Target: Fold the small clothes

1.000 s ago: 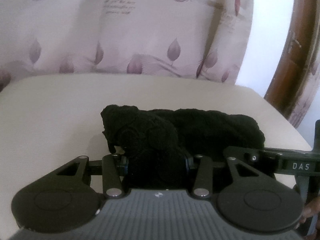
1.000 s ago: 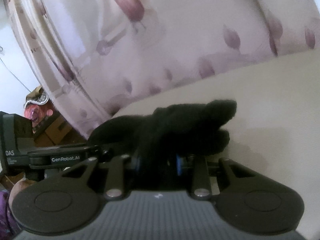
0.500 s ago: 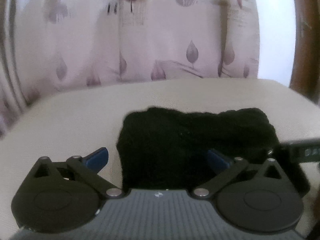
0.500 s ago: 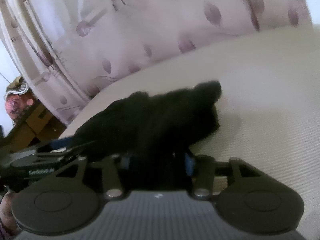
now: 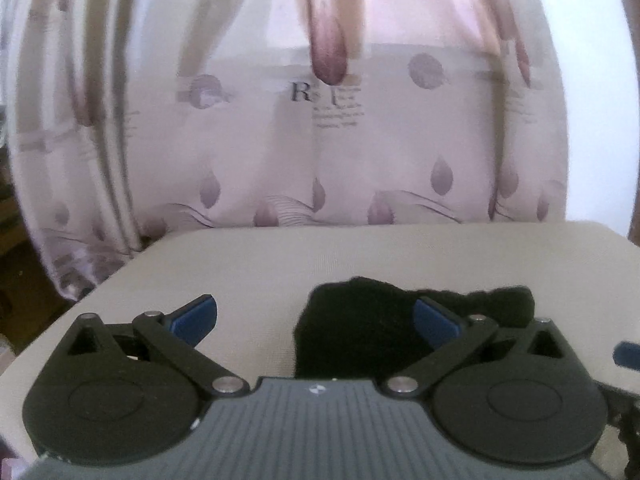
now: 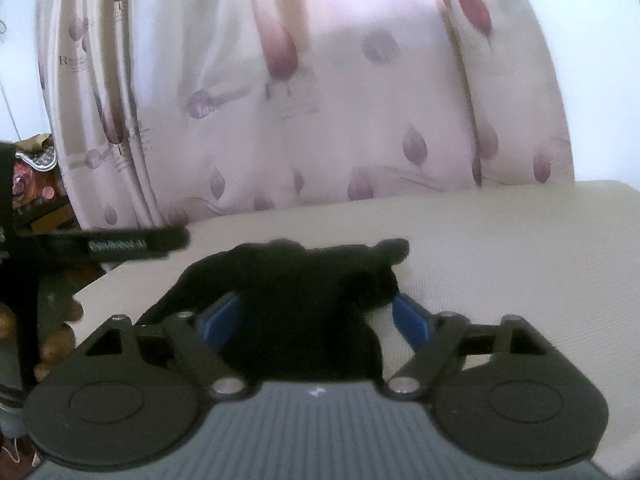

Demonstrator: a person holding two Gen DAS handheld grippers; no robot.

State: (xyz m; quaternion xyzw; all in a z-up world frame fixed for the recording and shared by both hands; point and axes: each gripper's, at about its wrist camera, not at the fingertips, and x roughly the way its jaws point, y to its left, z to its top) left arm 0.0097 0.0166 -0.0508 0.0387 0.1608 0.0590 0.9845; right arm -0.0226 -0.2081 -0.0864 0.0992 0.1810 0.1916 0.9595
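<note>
Left wrist view: we find the left gripper (image 5: 316, 318) with its jaws spread to full width, the blue pads (image 5: 196, 314) clear of any cloth. A second ago these jaws were clamped on the black garment (image 5: 360, 336); they let go early in that second and have since stood wide. The garment now lies folded on the beige cushion (image 5: 260, 264), offset toward the gripper's right pad and partly behind it, no longer centred between the pads. The patterned curtain (image 5: 320, 140) hangs behind the cushion.

Right wrist view: we record the right gripper (image 6: 318, 318) with jaws that have just been opening and now stand wide. The black garment (image 6: 304, 292) lies between the pads; neither pad appears to press it, whereas a second ago it was pinched tight. The left gripper's body (image 6: 120, 245) shows at the left edge, blurred.
</note>
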